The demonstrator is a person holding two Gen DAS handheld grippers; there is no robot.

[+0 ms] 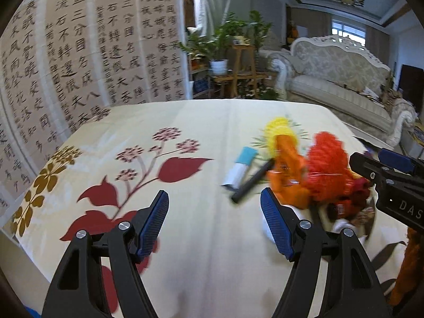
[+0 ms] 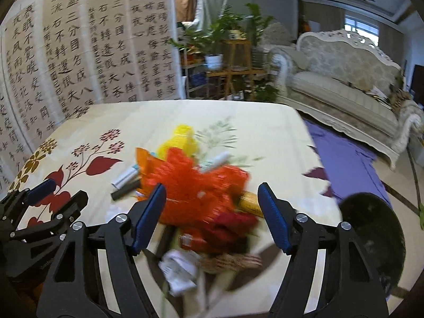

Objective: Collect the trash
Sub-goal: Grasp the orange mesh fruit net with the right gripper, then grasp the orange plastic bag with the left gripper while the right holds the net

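both grippers' fingers gape apart, empty; ease the right gripper (image 2: 212, 212) down onto the red net wrapper (image 2: 196, 185) (pictures blurred), left gripper (image 1: 214, 222) steadying the desk (image 1: 212, 122) pile.

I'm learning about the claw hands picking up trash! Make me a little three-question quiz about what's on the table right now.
1. True or false: the left claw is squeezing the black marker.
2. Pick one. The round dark bin sits: A) on the sofa, B) beside the table's right edge, C) on the plant shelf.
3. Fill in: the right claw is wide ____ above the red-orange trash pile.

Key: 1. False; both of its fingers are spread apart and hold nothing, and the marker lies on the flowered cloth. 2. B. 3. open.
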